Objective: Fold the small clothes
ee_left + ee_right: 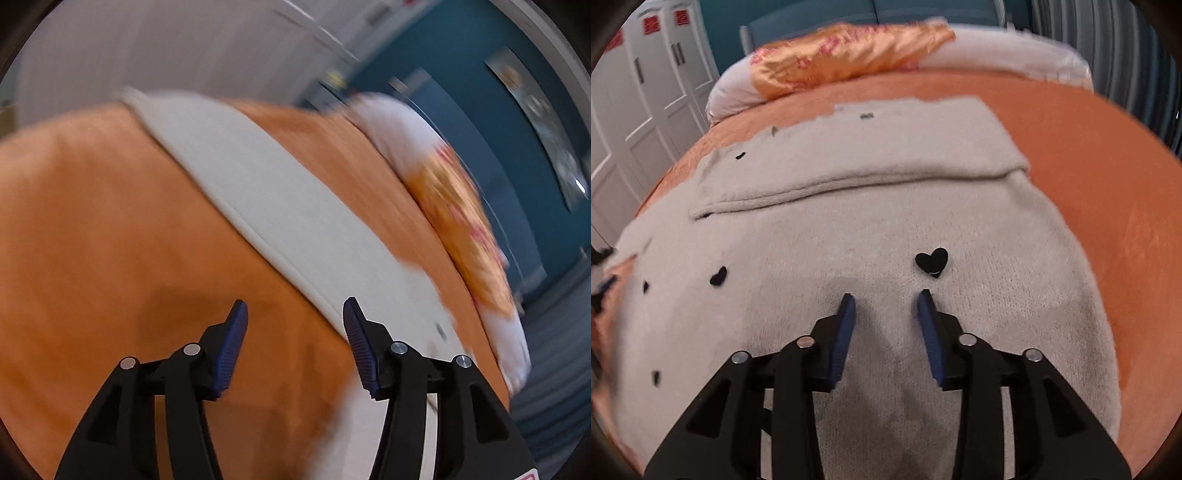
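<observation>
A pale grey knitted sweater [849, 236] with small black hearts lies flat on an orange bedspread [1089, 166]; one part is folded over across its upper half. My right gripper [886, 299] hovers over the sweater's near part, open, nothing between its blue pads. In the blurred left wrist view the sweater [280, 206] runs as a pale band across the orange bedspread [92, 221]. My left gripper [295, 306] stands open over the sweater's edge, with nothing in its jaws.
A white pillow with an orange patterned cover [849, 55] lies at the head of the bed, also seen as the pillow [458, 221]. White cupboard doors [639, 110] stand to the left, a teal wall [480, 92] behind.
</observation>
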Tool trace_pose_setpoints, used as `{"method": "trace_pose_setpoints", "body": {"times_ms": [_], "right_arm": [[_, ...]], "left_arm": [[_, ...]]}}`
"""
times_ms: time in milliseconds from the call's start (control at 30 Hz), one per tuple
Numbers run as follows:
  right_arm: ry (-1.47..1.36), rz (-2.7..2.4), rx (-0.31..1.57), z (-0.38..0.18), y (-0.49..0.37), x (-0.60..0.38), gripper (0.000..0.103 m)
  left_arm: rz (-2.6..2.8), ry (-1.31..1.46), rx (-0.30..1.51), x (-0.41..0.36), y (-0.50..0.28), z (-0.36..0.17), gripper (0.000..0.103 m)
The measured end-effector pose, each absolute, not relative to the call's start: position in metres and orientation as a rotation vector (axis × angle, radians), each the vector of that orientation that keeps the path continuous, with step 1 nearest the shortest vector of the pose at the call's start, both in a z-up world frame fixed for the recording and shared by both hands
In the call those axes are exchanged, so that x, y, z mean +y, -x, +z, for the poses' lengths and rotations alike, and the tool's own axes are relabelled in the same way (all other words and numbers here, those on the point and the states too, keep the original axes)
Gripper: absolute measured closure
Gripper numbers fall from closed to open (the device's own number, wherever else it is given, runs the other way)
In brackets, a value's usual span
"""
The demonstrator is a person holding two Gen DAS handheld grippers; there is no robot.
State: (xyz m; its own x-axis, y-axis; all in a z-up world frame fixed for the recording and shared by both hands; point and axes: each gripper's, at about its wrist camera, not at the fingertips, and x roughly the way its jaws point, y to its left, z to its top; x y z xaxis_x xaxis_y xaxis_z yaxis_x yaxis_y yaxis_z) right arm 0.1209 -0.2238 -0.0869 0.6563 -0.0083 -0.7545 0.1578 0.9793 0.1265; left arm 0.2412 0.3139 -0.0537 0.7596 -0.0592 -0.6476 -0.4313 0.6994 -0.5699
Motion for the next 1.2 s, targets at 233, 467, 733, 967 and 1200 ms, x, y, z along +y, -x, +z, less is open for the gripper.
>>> {"method": "trace_pose_setpoints", "body": {"times_ms": [233,467,733,967,1200], "right_arm": [[-0.185,-0.079,0.847,-0.096,-0.125,-0.224,0.056],[-0.141,-0.100,0.849,-0.099,-0.125,-0.216,0.054],[-0.158,-0.090,0.843,-0.101,-0.124,-0.219,0.054],[-0.175,-0.081,0.836,-0.101,-0.122,-0.221,0.053],[-0.203,-0.065,0.827,-0.100,-0.121,-0.226,0.053]], "left_arm": [[0.451,0.883,0.698,0.454,-0.275,-0.058,0.048],[0.521,0.946,0.696,0.493,-0.303,-0.068,0.051],[0.426,0.766,0.653,0.454,-0.330,-0.016,0.097],[0.057,0.516,0.536,0.284,-0.348,0.080,0.098],[-0.326,0.330,0.727,0.044,-0.336,0.038,0.092]]}}
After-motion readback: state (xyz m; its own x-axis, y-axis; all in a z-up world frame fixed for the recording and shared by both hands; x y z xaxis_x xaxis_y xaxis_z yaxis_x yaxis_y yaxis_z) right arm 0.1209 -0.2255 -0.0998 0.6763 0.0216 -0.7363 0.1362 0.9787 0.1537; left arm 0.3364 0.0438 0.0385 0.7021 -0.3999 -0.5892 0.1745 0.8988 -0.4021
